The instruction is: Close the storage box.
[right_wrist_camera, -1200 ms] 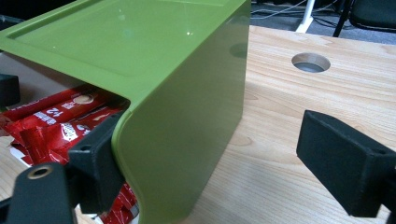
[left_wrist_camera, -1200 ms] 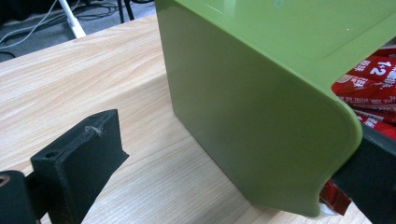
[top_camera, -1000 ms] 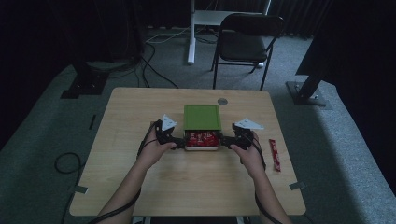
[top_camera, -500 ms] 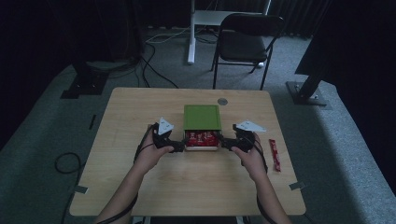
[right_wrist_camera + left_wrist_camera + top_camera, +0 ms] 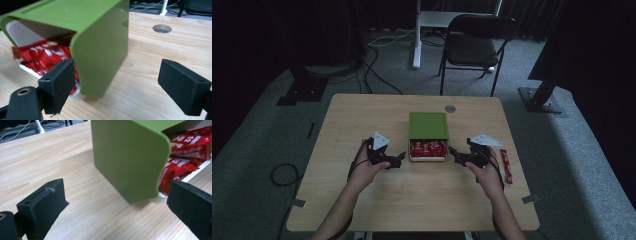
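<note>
A green box sleeve [image 5: 428,125] lies mid-table, and its white drawer [image 5: 428,158] sticks out toward me, full of red snack packets [image 5: 428,148]. My left gripper [image 5: 397,159] is open just left of the drawer, apart from it. On the drawer's other side my right gripper [image 5: 456,156] is also open and holds nothing. The left gripper view has the sleeve's [image 5: 127,157] corner and packets [image 5: 186,150] ahead between the wide jaws of the left gripper [image 5: 115,205]. The right gripper view has the sleeve [image 5: 100,42] and packets [image 5: 42,58] just ahead of the right gripper [image 5: 122,85].
One red packet [image 5: 506,166] lies loose on the table by my right hand. A round cable hole [image 5: 450,108] is in the tabletop behind the box. A folding chair [image 5: 477,45] and a desk leg [image 5: 416,35] stand beyond the far edge.
Both grippers have drawn slightly outward and toward me, away from the drawer's sides. The box and drawer have not moved.
</note>
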Action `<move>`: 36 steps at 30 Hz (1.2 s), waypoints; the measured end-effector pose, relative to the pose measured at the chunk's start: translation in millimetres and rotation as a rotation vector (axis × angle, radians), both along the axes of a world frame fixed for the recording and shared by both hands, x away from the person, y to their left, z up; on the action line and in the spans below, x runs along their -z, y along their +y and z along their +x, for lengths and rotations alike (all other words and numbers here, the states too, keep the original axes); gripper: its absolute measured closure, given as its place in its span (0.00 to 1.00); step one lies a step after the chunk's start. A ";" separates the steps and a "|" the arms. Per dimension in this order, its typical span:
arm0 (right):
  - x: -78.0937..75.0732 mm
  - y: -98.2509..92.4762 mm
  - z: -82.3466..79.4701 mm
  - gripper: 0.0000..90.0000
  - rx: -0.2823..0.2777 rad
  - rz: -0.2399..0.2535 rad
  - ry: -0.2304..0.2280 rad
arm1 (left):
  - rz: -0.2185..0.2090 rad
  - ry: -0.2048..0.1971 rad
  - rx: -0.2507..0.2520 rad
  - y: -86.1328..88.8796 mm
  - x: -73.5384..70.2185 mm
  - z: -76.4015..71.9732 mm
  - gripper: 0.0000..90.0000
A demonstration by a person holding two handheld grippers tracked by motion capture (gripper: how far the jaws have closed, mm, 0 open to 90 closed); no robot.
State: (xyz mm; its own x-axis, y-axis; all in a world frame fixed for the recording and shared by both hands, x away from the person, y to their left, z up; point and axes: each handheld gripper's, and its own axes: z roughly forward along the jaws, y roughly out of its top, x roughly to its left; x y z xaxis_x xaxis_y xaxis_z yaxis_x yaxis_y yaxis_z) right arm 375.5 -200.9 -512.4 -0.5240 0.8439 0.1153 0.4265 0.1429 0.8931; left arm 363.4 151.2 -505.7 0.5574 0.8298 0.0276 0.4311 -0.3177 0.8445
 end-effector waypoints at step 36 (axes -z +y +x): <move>37.2 -50.3 -37.2 0.16 0.082 -0.065 0.080 | 0.026 0.084 -0.165 64.9 33.4 -38.9 0.03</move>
State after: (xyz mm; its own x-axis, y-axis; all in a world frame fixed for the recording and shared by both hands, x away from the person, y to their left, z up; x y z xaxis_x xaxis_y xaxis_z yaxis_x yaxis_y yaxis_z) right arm 338.3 -251.2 -549.6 -0.4445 0.8905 0.0972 0.5084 0.1615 0.8458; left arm 324.5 216.1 -539.0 0.4154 0.9096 0.0093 0.5479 -0.2584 0.7957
